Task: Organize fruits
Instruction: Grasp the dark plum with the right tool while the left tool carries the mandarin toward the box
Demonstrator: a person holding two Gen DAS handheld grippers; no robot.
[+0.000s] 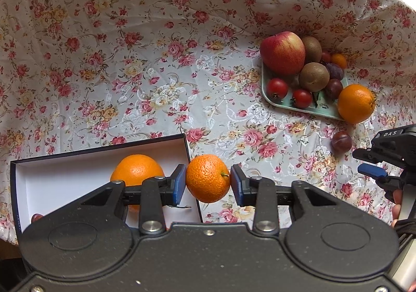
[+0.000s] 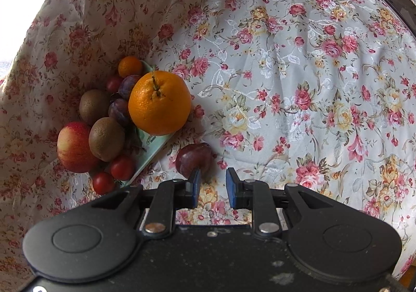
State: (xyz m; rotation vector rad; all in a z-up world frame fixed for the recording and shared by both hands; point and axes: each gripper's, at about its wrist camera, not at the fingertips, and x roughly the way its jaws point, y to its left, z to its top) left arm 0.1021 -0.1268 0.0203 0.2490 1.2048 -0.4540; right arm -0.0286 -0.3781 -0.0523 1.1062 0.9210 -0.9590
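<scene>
tangerine (image 1: 208, 178) sits clamped between the blue pads of the left gripper (image 1: 208, 183), just past the right wall of the box (image 1: 98, 159) and above the floral cloth (image 1: 130, 58). inside the box lies an orange (image 1: 137, 169), and a dark fruit (image 1: 36, 218) peeks out at its near left corner, too hidden to name. well to the right of the box, a green tray (image 1: 267, 89) holds an apple (image 1: 283, 53), two kiwis (image 1: 314, 77), cherry tomatoes (image 1: 277, 88) and plums (image 1: 334, 88). a second orange (image 2: 159, 103) rests against the tray's edge. a loose plum (image 2: 193, 162) lies on the cloth near that tray. the right gripper (image 2: 213, 189) is released, its jaws apart with nothing between them; its left pad overlaps the loose plum in the right wrist view, and contact cannot be told. whether a bench lies under the cloth cannot be told.
</scene>
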